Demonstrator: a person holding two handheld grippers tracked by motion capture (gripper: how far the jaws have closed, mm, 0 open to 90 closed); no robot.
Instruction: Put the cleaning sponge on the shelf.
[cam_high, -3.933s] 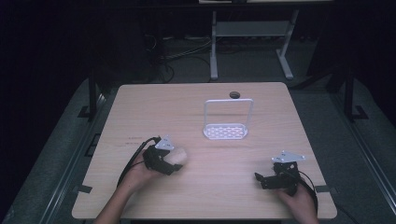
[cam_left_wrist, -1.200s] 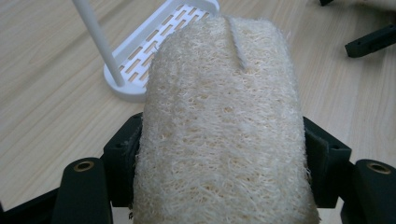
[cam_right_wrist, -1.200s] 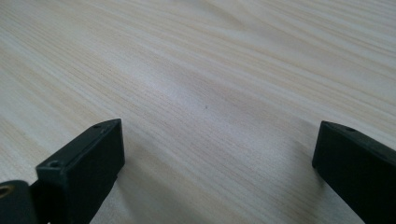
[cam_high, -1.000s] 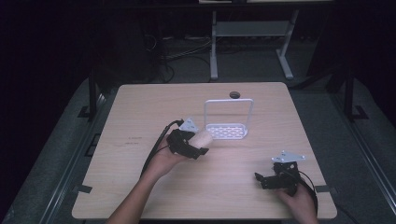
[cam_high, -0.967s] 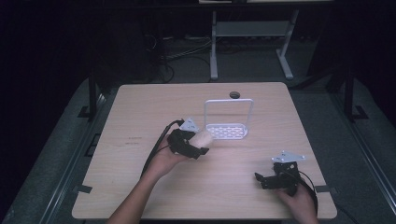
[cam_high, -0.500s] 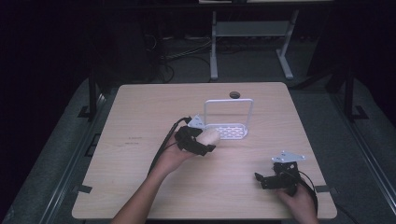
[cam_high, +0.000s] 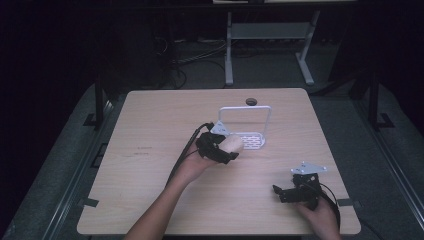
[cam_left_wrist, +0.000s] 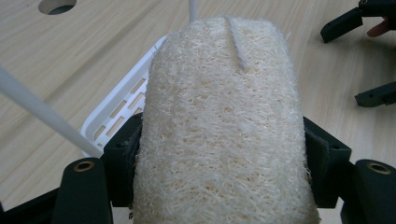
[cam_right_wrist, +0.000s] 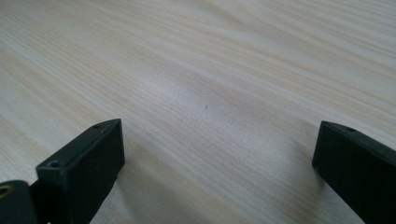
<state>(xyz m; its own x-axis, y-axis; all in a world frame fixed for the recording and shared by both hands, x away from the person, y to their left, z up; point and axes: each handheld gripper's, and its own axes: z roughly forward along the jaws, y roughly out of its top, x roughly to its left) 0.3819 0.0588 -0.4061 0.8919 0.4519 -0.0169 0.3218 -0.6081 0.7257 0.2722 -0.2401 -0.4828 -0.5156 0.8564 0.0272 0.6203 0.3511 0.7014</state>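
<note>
Fibrous and tan, the loofah sponge (cam_left_wrist: 219, 126) sits pinched between the jaws of the left gripper (cam_high: 218, 147), held just beside the white rack (cam_high: 246, 125), likely for setting down there, while the right gripper (cam_high: 295, 189) rests spread and empty near the table (cam_high: 150, 120) edge.

The left tongs (cam_high: 231, 150) have carried the loofah sponge (cam_high: 231, 145) forward to the white rack (cam_high: 248, 138).

No readable text, labels, brands or numbers, faint illegible marks on table (cam_high: 150, 165)
</note>
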